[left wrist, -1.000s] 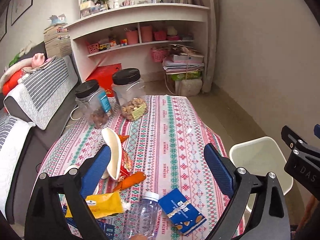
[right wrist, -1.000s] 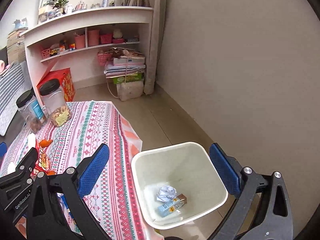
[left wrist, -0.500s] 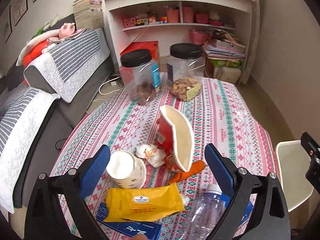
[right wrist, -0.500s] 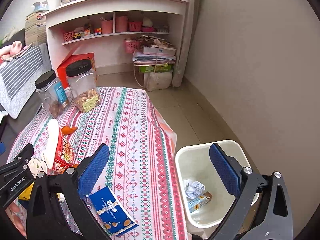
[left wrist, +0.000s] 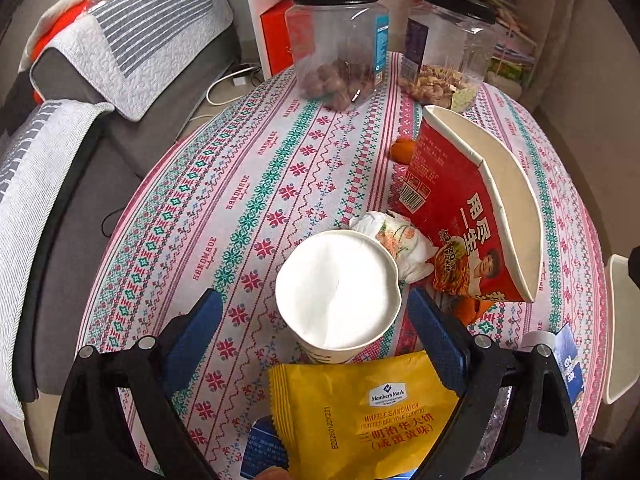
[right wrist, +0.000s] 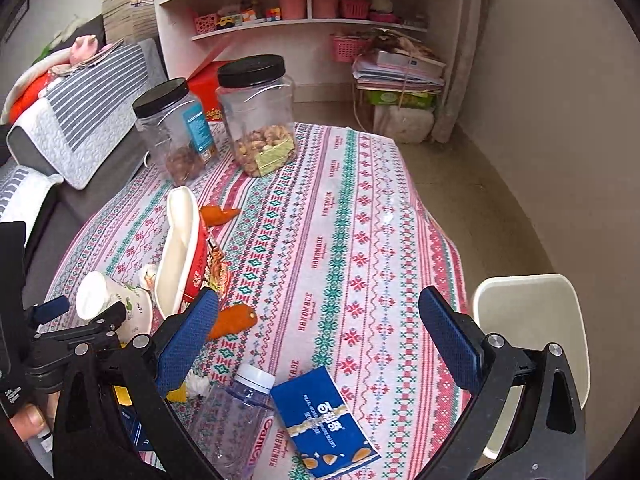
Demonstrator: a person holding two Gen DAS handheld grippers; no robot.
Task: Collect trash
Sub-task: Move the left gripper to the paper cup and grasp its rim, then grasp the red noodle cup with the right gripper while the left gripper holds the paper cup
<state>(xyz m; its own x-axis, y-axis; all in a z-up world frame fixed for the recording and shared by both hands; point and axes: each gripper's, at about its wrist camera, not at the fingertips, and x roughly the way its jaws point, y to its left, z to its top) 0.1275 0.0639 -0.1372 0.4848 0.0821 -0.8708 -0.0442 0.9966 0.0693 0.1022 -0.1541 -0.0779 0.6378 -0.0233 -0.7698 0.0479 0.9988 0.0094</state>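
Observation:
My left gripper [left wrist: 316,320] is open, its fingers on either side of a white paper cup [left wrist: 338,292] standing on the patterned tablecloth [left wrist: 248,184], not closed on it. A yellow waffle wrapper [left wrist: 360,412] lies under the gripper. A crumpled napkin [left wrist: 400,236] and a red noodle tub [left wrist: 476,216] on its side lie just beyond the cup. My right gripper [right wrist: 320,340] is open and empty above the table's near edge, over a blue snack box [right wrist: 324,424] and a clear plastic bottle [right wrist: 236,416]. The cup also shows in the right wrist view [right wrist: 108,300]. Orange peels [right wrist: 232,320] lie nearby.
Two black-lidded jars of nuts [left wrist: 340,40] [right wrist: 260,116] stand at the table's far side. A white trash bin [right wrist: 532,332] stands on the floor right of the table. A sofa [left wrist: 80,92] runs along the left; shelves [right wrist: 304,12] are behind.
Both grippers swung left from the bin toward the table. My left gripper dropped down and forward, so the paper cup now sits between its open fingers.

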